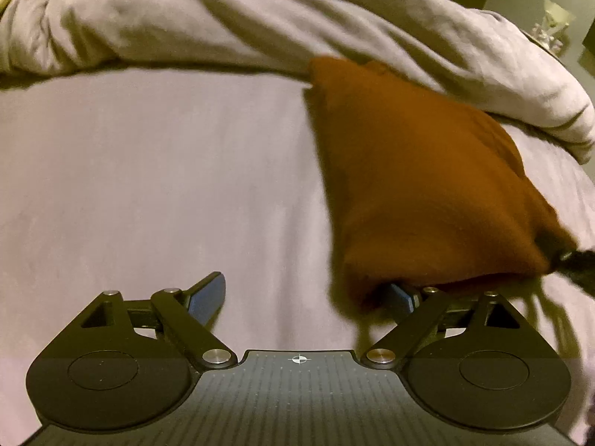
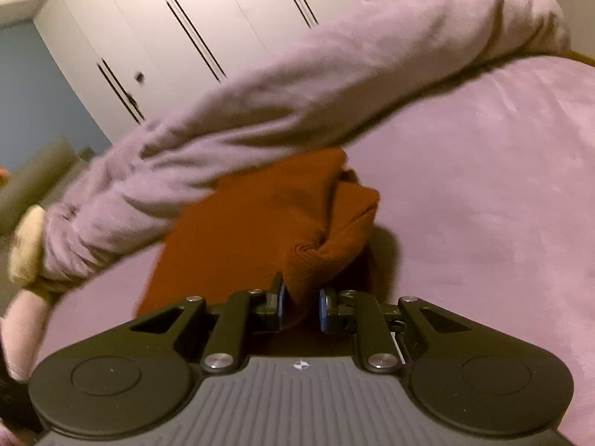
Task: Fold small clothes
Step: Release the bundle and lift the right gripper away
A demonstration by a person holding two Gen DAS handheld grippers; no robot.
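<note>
- Black linkages of the left gripper [image 1: 308, 297] fill the bottom of its own view, the blue-padded fingers [image 1: 208, 295] spread wide apart and tilted down toward the bed sheet [image 1: 148, 186]; nothing sits between them.
- Rust-orange garment [image 1: 416, 186] hangs just in front of the left gripper's right-hand finger, covering that fingertip; whether cloth and pad touch cannot be told.
- Off to the right edge of that view, a dark shape meets the garment's lower corner; it is too blurred to identify.
- Seen from the right wrist, the right gripper [image 2: 301, 304] points down at the bed with its jaws drawn close, a bunched fold of the rust-orange garment [image 2: 260, 223] caught in the narrow gap between the blue pads [image 2: 282, 301]. The left pad lies against the cloth; a sliver of space shows by the right pad.
- Beyond the pinch the garment spreads up and to the left across the mauve sheet [image 2: 483, 186], its far edge tucked under a rumpled grey-lilac duvet [image 2: 297, 85].
- Behind the duvet stand white wardrobe doors [image 2: 186, 18] with dark vertical handles.
</note>
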